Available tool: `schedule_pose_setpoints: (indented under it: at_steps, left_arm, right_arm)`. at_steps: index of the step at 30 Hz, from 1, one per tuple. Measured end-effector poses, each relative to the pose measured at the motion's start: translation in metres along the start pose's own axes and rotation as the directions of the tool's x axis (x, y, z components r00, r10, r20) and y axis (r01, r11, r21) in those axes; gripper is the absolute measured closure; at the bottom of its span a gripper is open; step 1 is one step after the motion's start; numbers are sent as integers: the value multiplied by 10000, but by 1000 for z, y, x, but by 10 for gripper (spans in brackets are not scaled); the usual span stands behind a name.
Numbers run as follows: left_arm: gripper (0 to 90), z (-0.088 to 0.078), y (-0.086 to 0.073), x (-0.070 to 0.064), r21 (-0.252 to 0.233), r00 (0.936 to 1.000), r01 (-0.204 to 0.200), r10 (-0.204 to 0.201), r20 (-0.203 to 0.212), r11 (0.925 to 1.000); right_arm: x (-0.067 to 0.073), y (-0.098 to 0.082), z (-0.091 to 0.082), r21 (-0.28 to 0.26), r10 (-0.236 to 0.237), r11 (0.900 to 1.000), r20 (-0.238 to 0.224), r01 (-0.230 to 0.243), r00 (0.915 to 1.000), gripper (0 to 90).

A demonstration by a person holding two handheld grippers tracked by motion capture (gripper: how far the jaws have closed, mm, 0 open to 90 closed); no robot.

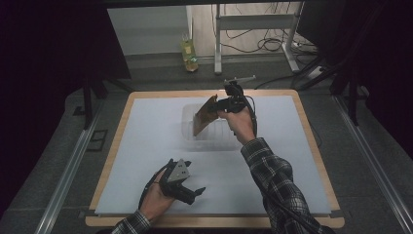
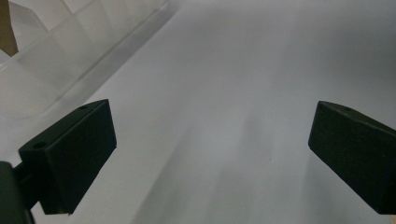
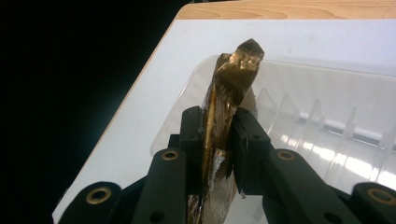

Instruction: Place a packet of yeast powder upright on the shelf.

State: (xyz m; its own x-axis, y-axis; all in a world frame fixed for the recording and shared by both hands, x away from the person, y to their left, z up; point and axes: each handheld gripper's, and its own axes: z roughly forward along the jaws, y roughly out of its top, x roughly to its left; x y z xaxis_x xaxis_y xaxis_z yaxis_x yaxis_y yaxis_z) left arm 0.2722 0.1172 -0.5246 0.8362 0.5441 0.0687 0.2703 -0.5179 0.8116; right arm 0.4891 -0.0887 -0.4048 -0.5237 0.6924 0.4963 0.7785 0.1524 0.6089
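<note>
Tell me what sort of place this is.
Probably a lab or workshop recording station, not a home. A wooden table with a white mat stands between metal rails, and loose cables trail round a metal frame on the floor behind.

Glossy brown foil wrapper (image 3: 224, 107), clear ribbed plastic tray (image 3: 327, 121), matt white tabletop (image 1: 146, 146)

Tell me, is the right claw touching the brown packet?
Touching. In the right gripper view the right claw has both jaws pressed on the brown packet, held above the clear tray.
</note>
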Motion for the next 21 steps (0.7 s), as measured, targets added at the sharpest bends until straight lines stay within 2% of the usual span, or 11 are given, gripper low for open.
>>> schedule_pose_setpoints:
  at_steps: [13,21]
  left_arm:
    - [6,0,0,0,-89,10000,77,-77,48,9999]
    - [6,1,0,-1,-69,9999,55,-54,116,10000]
  right_arm:
    - [0,-2,26,118,-12,9999,40,11,10000,752]
    - [-2,-2,37,-251,276,9993,-125,-279,9995,746]
